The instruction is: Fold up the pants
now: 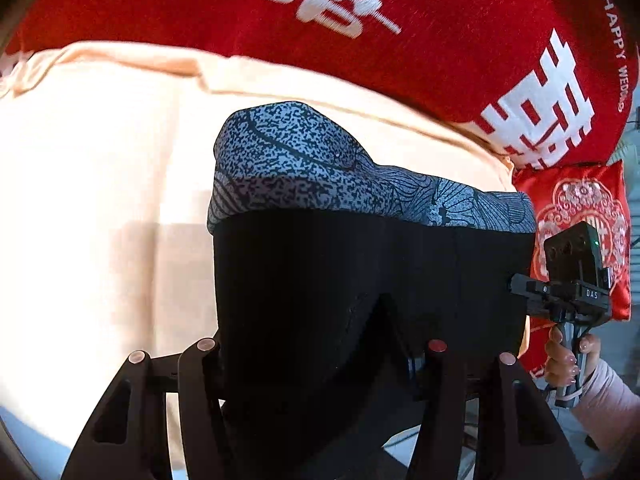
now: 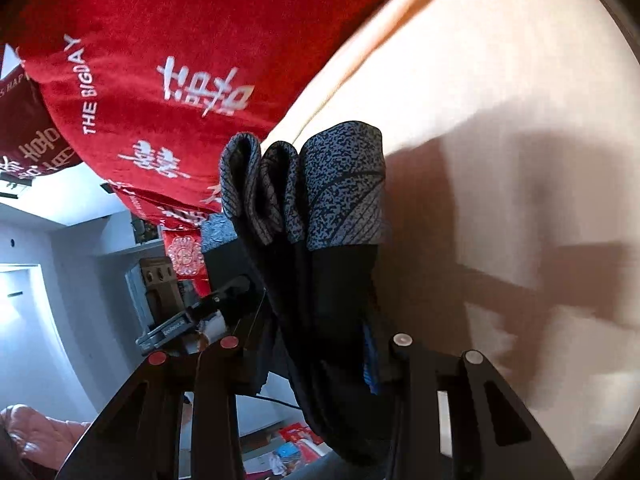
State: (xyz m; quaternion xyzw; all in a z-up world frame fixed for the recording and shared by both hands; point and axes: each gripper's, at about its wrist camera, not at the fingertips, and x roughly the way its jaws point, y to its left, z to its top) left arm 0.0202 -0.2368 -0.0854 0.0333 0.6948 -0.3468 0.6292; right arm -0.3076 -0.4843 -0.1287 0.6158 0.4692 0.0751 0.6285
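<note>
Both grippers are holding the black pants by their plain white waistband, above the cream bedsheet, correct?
Not quite. The pants have a speckled blue-grey patterned waistband, not plain white, as the left wrist view shows. Both grippers do hold them above the cream bedsheet.

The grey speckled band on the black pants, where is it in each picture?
Left wrist view: the grey speckled band runs across the middle, atop the black fabric.
Right wrist view: the band hangs bunched at centre.
Shared landmark: the red blanket with white lettering behind.
</note>
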